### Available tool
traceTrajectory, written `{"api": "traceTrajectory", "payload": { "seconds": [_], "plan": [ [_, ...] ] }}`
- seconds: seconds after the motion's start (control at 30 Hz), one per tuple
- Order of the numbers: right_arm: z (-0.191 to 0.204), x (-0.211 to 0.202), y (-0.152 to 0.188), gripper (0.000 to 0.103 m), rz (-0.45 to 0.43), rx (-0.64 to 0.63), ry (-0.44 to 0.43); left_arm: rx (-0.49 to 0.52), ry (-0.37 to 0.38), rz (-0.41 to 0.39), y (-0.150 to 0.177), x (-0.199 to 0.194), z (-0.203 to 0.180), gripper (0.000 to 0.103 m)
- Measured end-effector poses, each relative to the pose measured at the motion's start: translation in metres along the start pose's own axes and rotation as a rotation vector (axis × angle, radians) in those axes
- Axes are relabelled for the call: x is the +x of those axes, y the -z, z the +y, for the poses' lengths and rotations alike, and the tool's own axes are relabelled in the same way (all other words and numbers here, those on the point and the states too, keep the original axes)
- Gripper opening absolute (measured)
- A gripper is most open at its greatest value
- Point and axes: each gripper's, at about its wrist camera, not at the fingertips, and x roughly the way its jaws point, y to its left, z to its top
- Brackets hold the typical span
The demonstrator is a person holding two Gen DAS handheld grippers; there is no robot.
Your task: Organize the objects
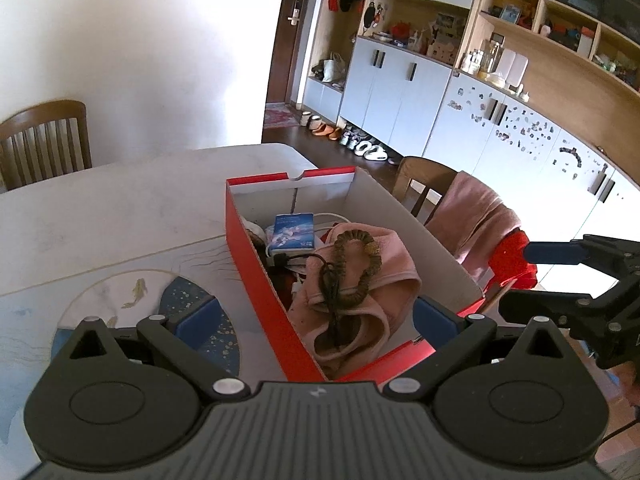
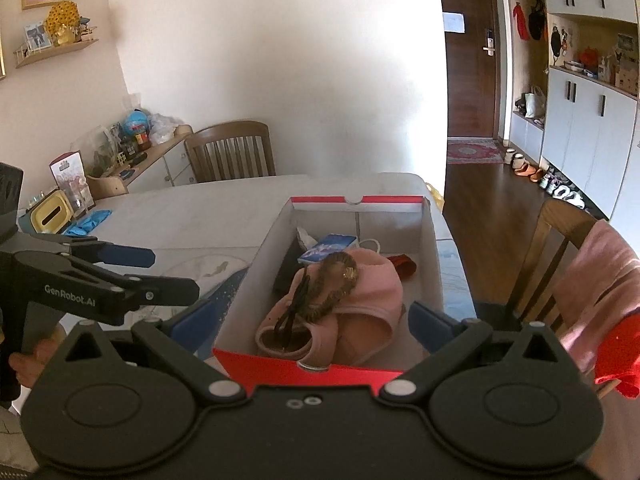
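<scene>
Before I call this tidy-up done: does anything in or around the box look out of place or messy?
Nothing spilled or damaged. Inside the red box, a pink cloth lies crumpled with a braided brown loop on top, beside a blue booklet and a white cable. Both grippers, left and right, are open.

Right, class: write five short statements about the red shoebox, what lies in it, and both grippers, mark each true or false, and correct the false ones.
1. The red cardboard shoebox is closed with a lid. False: it is open.
2. A brown braided cord loop lies on the pink fabric garment. True.
3. The left gripper holds the garment. False: its jaws are open and empty.
4. A small blue booklet lies inside the box. True.
5. The right gripper is shut. False: open.
</scene>
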Motion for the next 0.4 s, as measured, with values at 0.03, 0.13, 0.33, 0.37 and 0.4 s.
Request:
{"api": "traceTrajectory", "payload": {
  "seconds": [0.03,0.13,0.33,0.37,0.4],
  "plan": [
    [0.0,-0.0003,0.0004,0.102,0.001,0.005,0.002,0.003,-0.001,0.001,0.0007,-0.0002,-0.0001,0.103],
    [-0.0004,-0.0001,0.0017,0.102,0.0,0.01,0.008,0.004,0.0,0.009,0.0023,0.001,-0.0008,0.103],
    [0.0001,-0.0006,0.0035,0.102,0.003,0.013,0.019,0.011,0.001,0.015,0.0044,0.0031,-0.0009,0.103],
    [-0.0002,-0.0005,0.0033,0.102,0.004,0.014,0.021,0.011,0.005,0.016,0.0045,0.003,-0.0009,0.103],
    [0.0002,-0.0004,0.0033,0.102,0.004,0.017,0.021,0.01,0.009,0.016,0.0049,0.003,0.0,0.103]
  ]
}}
